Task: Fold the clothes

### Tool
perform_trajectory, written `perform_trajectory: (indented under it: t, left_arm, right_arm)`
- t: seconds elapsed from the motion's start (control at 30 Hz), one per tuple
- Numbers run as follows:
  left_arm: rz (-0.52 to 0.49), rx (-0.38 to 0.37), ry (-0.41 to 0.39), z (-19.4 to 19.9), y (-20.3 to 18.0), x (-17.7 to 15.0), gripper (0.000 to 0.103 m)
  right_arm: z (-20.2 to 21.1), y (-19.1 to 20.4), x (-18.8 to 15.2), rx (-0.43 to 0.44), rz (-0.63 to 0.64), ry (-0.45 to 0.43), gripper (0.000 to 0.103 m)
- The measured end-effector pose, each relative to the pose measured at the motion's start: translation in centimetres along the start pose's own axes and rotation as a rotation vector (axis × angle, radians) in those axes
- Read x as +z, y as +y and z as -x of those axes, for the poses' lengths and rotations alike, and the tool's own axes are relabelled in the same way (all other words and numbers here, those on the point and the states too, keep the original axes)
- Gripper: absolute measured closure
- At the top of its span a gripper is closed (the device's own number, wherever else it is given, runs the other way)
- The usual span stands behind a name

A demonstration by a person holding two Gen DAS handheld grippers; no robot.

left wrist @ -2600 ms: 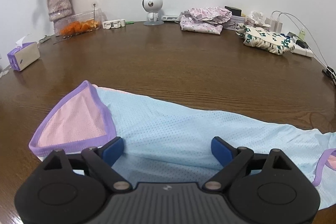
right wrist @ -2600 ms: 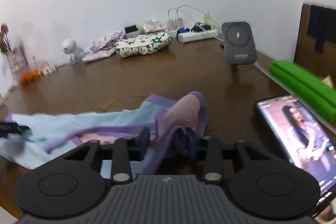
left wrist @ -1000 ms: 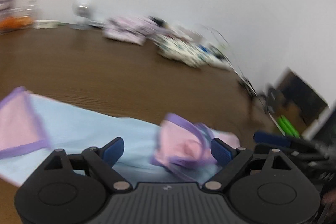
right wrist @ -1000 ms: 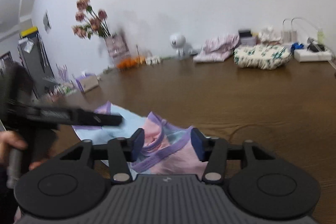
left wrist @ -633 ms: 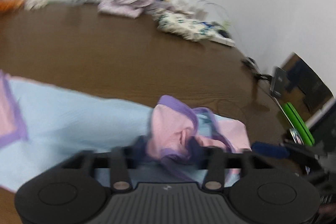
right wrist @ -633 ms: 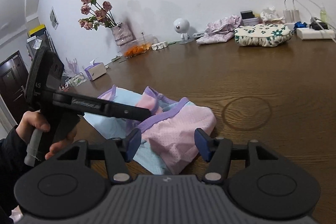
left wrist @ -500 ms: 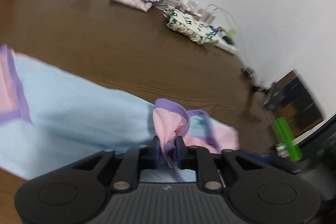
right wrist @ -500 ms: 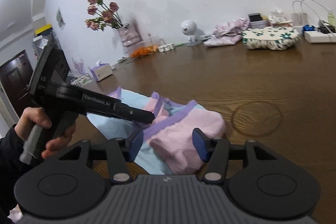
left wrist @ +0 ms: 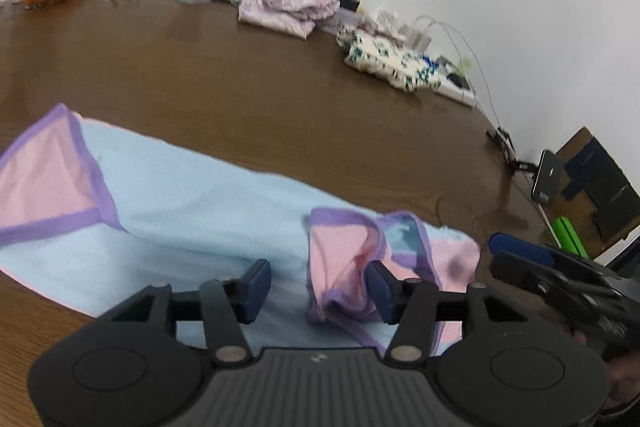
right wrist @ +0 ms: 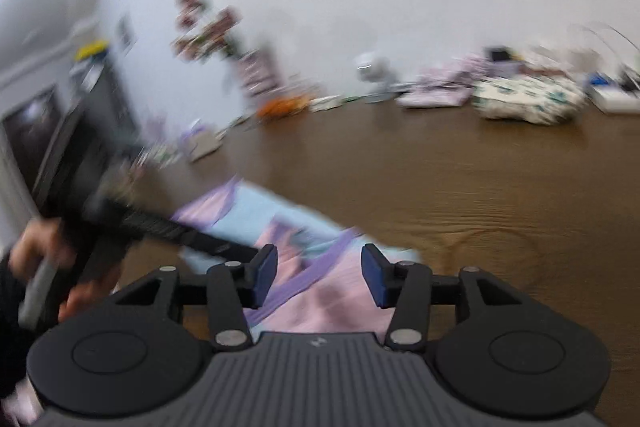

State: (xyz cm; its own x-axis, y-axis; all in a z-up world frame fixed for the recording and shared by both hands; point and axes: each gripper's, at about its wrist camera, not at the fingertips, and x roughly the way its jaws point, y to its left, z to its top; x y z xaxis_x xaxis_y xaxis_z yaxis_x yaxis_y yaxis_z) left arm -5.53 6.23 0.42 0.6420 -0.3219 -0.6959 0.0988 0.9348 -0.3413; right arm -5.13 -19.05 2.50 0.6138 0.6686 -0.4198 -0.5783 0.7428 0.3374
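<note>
1. Now, in the left wrist view, the left gripper (left wrist: 316, 287) hangs over a light blue garment (left wrist: 192, 203) spread on the brown wooden table (left wrist: 248, 87). Its jaws have just been opening and stand about halfway apart, clamping nothing. A bunched pink fold with purple trim (left wrist: 344, 259) lies between the 2 blue pads, and the right-hand pad (left wrist: 378, 287) is at the fold's edge; whether it touches the cloth I cannot tell. The left-hand pad (left wrist: 256, 287) is over plain blue cloth. The garment's far end, a pink panel edged in purple (left wrist: 44, 179), lies flat at the left. The right gripper (left wrist: 560, 275) shows at the right edge, just beside the folded end.

2. In the blurred right wrist view, the right gripper (right wrist: 318, 275) has its jaws roughly halfway apart over the same pink and purple fold (right wrist: 320, 287), and neither pad pinches the cloth. The left gripper (right wrist: 192, 235), held in a hand (right wrist: 36, 251), reaches in from the left over the blue cloth (right wrist: 256, 211).
</note>
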Motion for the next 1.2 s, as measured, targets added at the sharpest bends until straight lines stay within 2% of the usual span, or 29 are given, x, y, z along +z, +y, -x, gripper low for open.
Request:
perform_trajectory:
  t: [0.07, 0.2, 0.3, 0.33, 0.37, 0.4, 0.43, 0.47, 0.53, 0.6, 0.63, 0.67, 0.7, 0.8, 0.87, 0.9, 0.93, 0.97, 1.1, 1.17, 1.2]
  left_arm:
    - [-0.007, 0.000, -0.012, 0.3, -0.1, 0.2, 0.048]
    - [0.000, 0.014, -0.018, 0.7, 0.0, 0.4, 0.047]
    - [0.017, 0.007, -0.031, 1.6, 0.4, 0.3, 0.046]
    - [0.012, -0.006, -0.037, 2.0, 0.2, 0.3, 0.046]
    - [0.007, -0.019, -0.043, 2.4, 0.0, 0.2, 0.040]
    - [-0.003, -0.034, -0.050, 2.7, -0.3, 0.2, 0.036]
    - [-0.055, -0.070, -0.066, 2.8, -1.6, 0.0, 0.028]
    - [-0.104, -0.104, -0.080, 2.8, -3.0, -0.1, 0.023]
    - [-0.154, -0.142, -0.045, 1.1, -5.8, -0.1, 0.024]
    - [-0.175, -0.118, 0.021, -1.1, -7.1, -0.2, 0.040]
    - [-0.181, -0.081, 0.059, -2.3, -7.3, -0.3, 0.059]
    - [-0.179, -0.050, 0.077, -2.9, -7.1, -0.4, 0.074]
    - [-0.178, -0.027, 0.067, -3.0, -6.7, -0.7, 0.076]
    - [-0.175, 0.021, 0.046, -2.8, -5.8, -1.3, 0.077]
    - [-0.198, 0.048, 0.030, -2.3, -5.2, -1.7, 0.077]
    - [-0.212, 0.060, 0.021, -2.1, -5.0, -1.8, 0.077]
    - [-0.229, 0.073, 0.014, -1.9, -4.8, -2.0, 0.077]
    - [-0.240, 0.085, 0.011, -1.8, -4.6, -2.0, 0.076]
    - [-0.289, 0.095, 0.008, -1.5, -4.3, -2.0, 0.072]
    - [-0.357, 0.089, 0.006, -1.6, -4.5, -2.3, 0.063]
    - [-0.404, 0.077, 0.009, -1.4, -4.5, -2.6, 0.059]
  right_arm:
    - [-0.7, -1.1, 0.1, -0.048, -0.028, 0.028, 0.069]
    - [-3.3, -0.6, -0.6, -0.058, -0.010, 0.134, 0.071]
    - [-2.6, 0.3, -0.2, -0.039, 0.057, 0.142, 0.054]
    - [-1.4, 0.0, 0.3, -0.026, 0.072, 0.122, 0.044]
    - [-0.4, -0.4, 0.7, -0.020, 0.088, 0.115, 0.035]
    - [0.4, -0.9, 1.0, -0.016, 0.104, 0.110, 0.033]
    - [1.0, -1.6, 1.2, -0.017, 0.121, 0.126, 0.033]
    - [1.5, -2.3, 1.4, -0.021, 0.137, 0.146, 0.034]
    - [1.9, -3.3, 2.0, -0.023, 0.155, 0.173, 0.039]
    - [1.2, -3.8, 2.9, 0.010, 0.159, 0.178, 0.050]
    - [0.5, -3.9, 3.3, 0.011, 0.151, 0.186, 0.057]
    - [-0.2, -4.0, 3.7, 0.008, 0.142, 0.196, 0.063]
    - [-1.0, -3.9, 3.9, 0.009, 0.146, 0.202, 0.064]
    - [-2.8, -3.7, 4.0, 0.020, 0.154, 0.216, 0.065]
    - [-3.8, -3.6, 3.6, 0.053, 0.150, 0.232, 0.071]
    - [-4.2, -3.4, 3.4, 0.049, 0.131, 0.243, 0.076]
    - [-4.7, -3.1, 3.2, 0.041, 0.110, 0.254, 0.094]
    - [-5.1, -2.8, 3.0, 0.032, 0.089, 0.264, 0.098]
    - [-4.2, -1.4, 1.2, -0.014, -0.015, 0.265, 0.099]
    - [-3.2, -0.6, 0.1, -0.041, -0.071, 0.257, 0.099]
    - [-2.4, -0.2, -0.6, -0.023, -0.079, 0.260, 0.099]
